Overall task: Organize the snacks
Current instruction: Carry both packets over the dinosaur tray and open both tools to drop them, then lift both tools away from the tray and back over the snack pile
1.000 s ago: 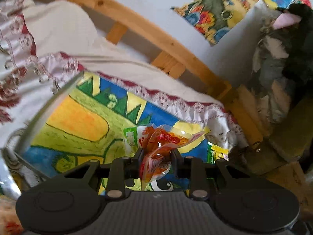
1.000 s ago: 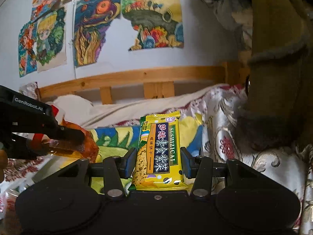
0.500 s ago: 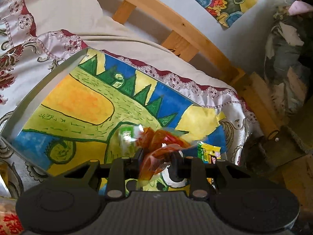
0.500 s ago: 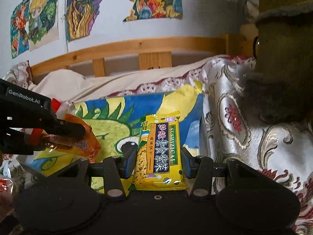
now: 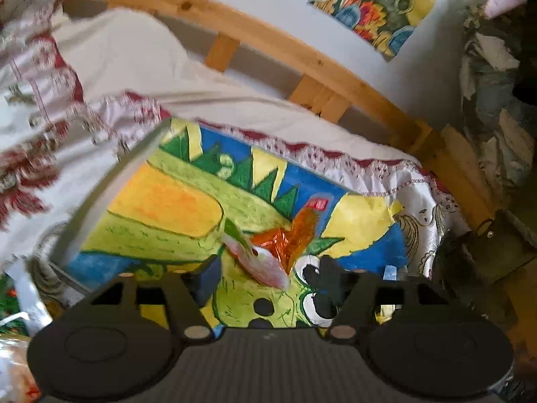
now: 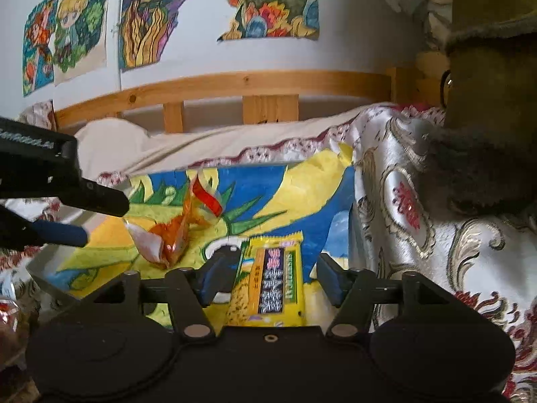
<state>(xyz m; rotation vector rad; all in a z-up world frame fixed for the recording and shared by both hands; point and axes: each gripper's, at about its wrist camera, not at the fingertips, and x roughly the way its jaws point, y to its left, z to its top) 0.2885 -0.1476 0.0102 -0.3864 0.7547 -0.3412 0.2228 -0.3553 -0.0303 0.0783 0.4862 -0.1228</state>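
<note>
Orange packet now freed from opening left tool, yellow packet loose between opening right tool

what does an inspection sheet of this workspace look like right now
surface: shallow tray lined with a bright dragon drawing, set on a patterned bedspread.
job's things: orange snack packet loose over the tray; yellow snack packet between the right tongs.
clutter: more wrapped snacks at the lower left edge.
grippers: left tongs opening, packet released; right tongs opening, pads clear of the yellow packet.
cables: nothing seen.
surroundings: wooden bed rail, drawings on the wall.
</note>
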